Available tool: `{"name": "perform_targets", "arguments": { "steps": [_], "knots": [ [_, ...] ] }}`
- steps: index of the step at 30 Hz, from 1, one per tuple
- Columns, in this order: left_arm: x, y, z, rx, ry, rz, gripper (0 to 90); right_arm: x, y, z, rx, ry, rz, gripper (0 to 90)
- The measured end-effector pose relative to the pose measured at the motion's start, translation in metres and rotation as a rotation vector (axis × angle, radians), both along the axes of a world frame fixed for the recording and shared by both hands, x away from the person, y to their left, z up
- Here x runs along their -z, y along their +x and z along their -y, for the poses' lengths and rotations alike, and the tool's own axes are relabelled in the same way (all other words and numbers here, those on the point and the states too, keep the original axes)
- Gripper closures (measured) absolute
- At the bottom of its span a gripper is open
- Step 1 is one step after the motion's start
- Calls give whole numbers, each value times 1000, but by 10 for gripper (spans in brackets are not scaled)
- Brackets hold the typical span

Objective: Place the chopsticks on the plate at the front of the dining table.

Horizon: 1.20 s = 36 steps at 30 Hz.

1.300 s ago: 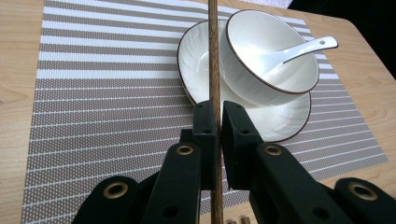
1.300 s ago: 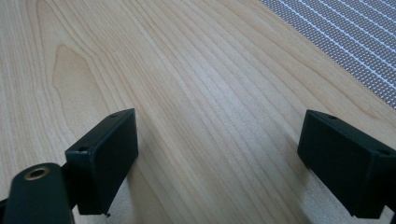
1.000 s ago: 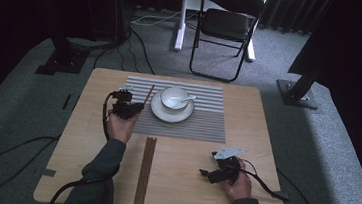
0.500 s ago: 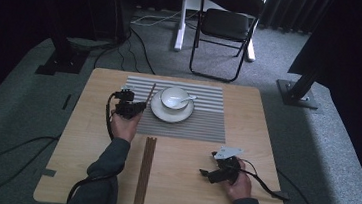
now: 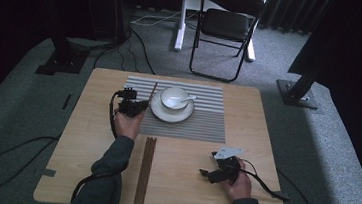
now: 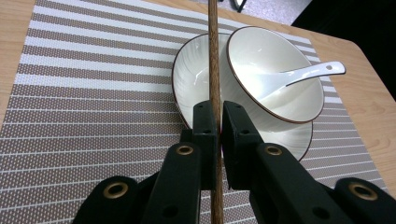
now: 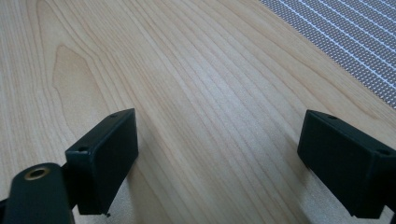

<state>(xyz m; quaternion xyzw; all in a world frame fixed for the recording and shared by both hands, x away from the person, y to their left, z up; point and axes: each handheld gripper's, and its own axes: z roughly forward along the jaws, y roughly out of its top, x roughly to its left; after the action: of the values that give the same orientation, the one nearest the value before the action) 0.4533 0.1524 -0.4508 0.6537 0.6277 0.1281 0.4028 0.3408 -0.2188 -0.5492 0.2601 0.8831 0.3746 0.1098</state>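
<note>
We see the left gripper [image 6: 215, 126] clenched on one chopstick [image 6: 214, 70], its two black jaws pressed flat against the thin shaft with no gap showing between pad and wood. The chopstick is a slim, dark brown stick with a fine wood grain; in the left gripper view it runs straight up from between the jaws, crossing the near rim of the plate [image 6: 187, 79] and reaching toward the far edge of the placemat [image 6: 93, 93]. In the high view we find the same chopstick [image 5: 153, 90] slanting up from the left gripper [image 5: 137, 106], which sits over the left part of the striped placemat [image 5: 202, 124], just beside the plate [image 5: 160, 114]. We count one white plate with a thin dark rim, one white bowl [image 6: 275, 79] with the same dark rim resting on it, and one white spoon [image 6: 303, 74] lying in the bowl, handle over the rim. Nearer the person, more dark chopsticks [image 5: 145, 171] lie side by side in a tight bunch on the bare table [image 5: 62, 171], below the placemat; how many are in that bunch we cannot tell. The right gripper [image 7: 219, 163] is released, its two jaws standing wide apart with nothing but the pale wood tabletop [image 7: 187, 70] between them. In the high view the right gripper [image 5: 210, 174] rests low on the table at the near right, well apart from the plate and the bunch
</note>
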Motion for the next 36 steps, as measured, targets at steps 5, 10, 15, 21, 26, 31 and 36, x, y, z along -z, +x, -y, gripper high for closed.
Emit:
{"name": "perform_targets", "arguments": {
  "steps": [5,10,15,21,26,31,36],
  "knots": [
    [-1,3,1,-4,-5,-3,851,0,0,0,0,0,1,116],
    [-2,6,2,-15,-8,-4,850,0,0,0,0,0,1,116],
    [-3,8,2,-21,-17,-9,850,0,0,0,1,0,1,117],
    [-2,11,4,-22,-24,-18,850,0,0,0,1,0,1,117],
    [-5,14,5,-24,-27,-18,850,0,0,0,2,0,0,117],
    [-8,19,5,-31,-25,-19,850,0,0,0,2,1,1,117],
    [-9,24,6,-38,-27,-22,850,0,0,0,1,0,1,117]
  ]
}}
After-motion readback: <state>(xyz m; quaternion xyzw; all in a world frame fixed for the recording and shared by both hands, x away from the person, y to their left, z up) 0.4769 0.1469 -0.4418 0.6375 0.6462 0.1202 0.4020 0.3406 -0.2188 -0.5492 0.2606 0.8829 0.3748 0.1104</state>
